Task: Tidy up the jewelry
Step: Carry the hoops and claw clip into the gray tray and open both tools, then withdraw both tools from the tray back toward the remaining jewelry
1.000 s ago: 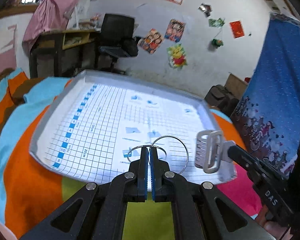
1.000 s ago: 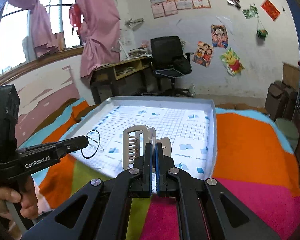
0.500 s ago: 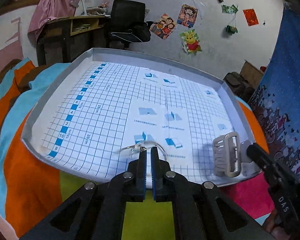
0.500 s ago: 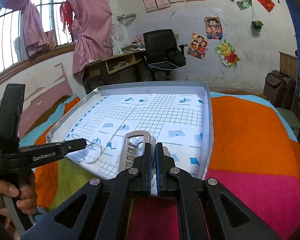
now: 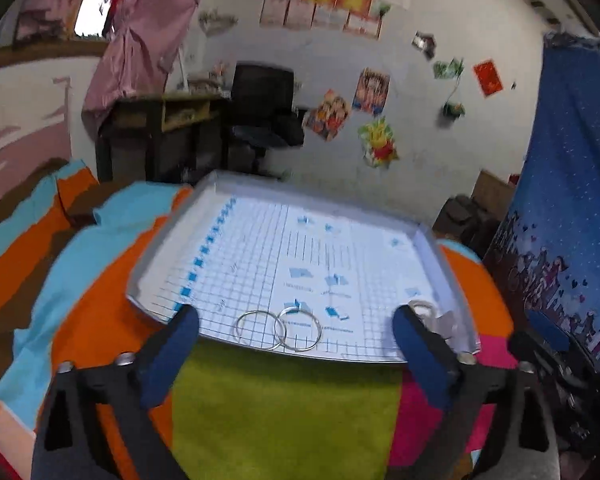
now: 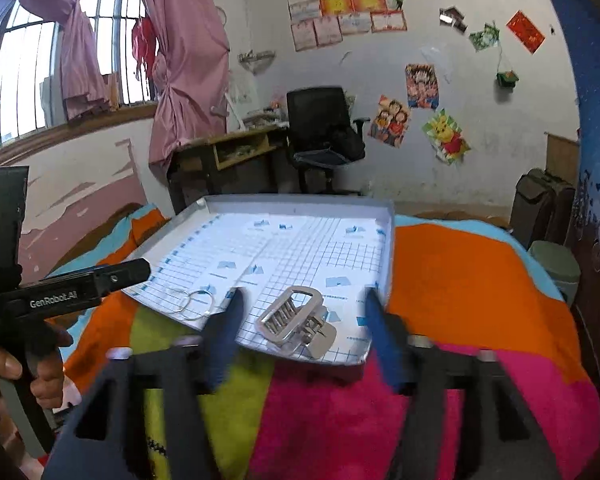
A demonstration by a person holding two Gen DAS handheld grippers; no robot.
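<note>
1. Both grippers have sprung wide since a second ago: my left gripper has dropped the hoop earrings, my right gripper the hair claw. Both hold nothing now.
2. Hoops lie touching on the tray near its front edge; the claw sits by the front right corner.
3. Risk: everything's crowding that low rim, so I reckon a careless pull-back or a nudge to the soft blanket could tip pieces out.
</note>
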